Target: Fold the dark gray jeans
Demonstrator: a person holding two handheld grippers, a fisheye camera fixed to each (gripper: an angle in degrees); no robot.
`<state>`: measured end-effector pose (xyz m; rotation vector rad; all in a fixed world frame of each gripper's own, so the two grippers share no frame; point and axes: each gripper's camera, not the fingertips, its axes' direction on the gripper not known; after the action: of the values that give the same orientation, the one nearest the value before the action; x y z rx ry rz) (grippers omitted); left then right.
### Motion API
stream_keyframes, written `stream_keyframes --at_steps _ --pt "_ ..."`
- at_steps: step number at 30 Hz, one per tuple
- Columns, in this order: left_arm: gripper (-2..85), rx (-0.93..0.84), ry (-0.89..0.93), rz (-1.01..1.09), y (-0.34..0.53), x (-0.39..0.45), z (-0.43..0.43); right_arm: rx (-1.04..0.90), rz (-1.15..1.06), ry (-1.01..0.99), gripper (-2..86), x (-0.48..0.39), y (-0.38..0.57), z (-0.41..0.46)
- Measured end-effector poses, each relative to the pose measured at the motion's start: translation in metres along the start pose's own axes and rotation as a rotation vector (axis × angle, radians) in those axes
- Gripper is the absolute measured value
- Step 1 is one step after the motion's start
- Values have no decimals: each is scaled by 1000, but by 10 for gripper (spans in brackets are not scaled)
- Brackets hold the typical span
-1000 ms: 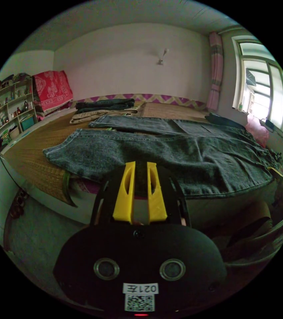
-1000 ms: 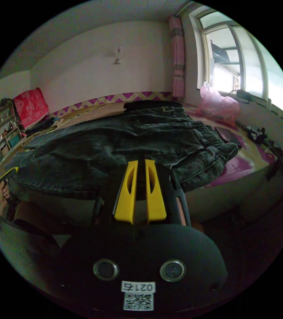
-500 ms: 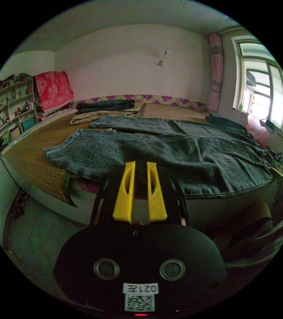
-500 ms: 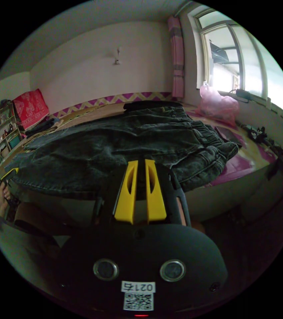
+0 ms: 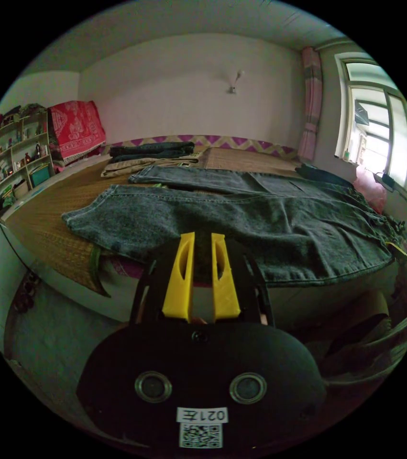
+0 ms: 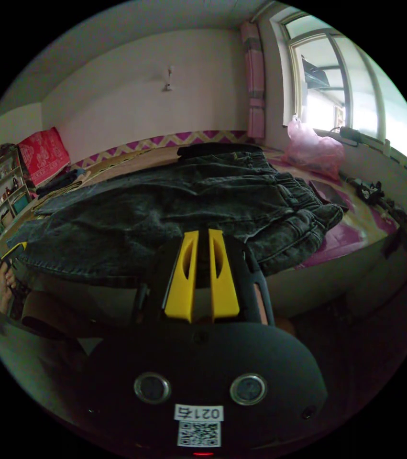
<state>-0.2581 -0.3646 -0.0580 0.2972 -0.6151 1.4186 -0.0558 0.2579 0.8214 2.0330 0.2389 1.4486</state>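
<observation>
The dark gray denim jeans [image 5: 241, 220] lie spread flat on the woven straw mat [image 5: 45, 215] of the bed, both legs side by side, waistband toward the window. The left yellow-jawed tool [image 5: 202, 239] hangs just short of the near leg's edge, its jaws a narrow gap apart and empty. The right yellow-jawed tool [image 6: 202, 236] hangs before the jeans' near edge [image 6: 174, 215], jaws likewise slightly parted, gripping nothing.

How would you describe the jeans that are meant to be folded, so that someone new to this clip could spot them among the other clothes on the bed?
Start at the big bed covered by a woven straw mat. The dark gray jeans lie spread flat across its near edge, legs pointing toward the shelf side and waistband toward the window. Unlike the folded clothes stacked at the far wall, they are unfolded and the largest garment there.
</observation>
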Motion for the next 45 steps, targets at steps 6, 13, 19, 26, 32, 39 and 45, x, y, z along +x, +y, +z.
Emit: stream_keyframes --at_steps 6,13,19,26,32,39,45 --pt "56 0 -3 -4 1 3 -2 -12 -1 2 47 -3 -2 2" --pt "56 2 -1 -3 2 4 -4 -11 1 2 47 -6 -1 3" --pt "56 5 1 -4 4 3 -7 -9 3 1 47 -8 -1 5" --pt "55 4 13 -11 4 0 -10 -9 4 0 48 -9 0 6" --pt "55 6 10 -9 5 -4 -13 -7 6 -1 47 -9 1 7" --pt "55 9 12 1 4 -12 -16 -7 8 -1 47 -6 3 9" --pt "54 10 13 -3 3 -23 -19 -6 9 -2 47 -2 3 11"
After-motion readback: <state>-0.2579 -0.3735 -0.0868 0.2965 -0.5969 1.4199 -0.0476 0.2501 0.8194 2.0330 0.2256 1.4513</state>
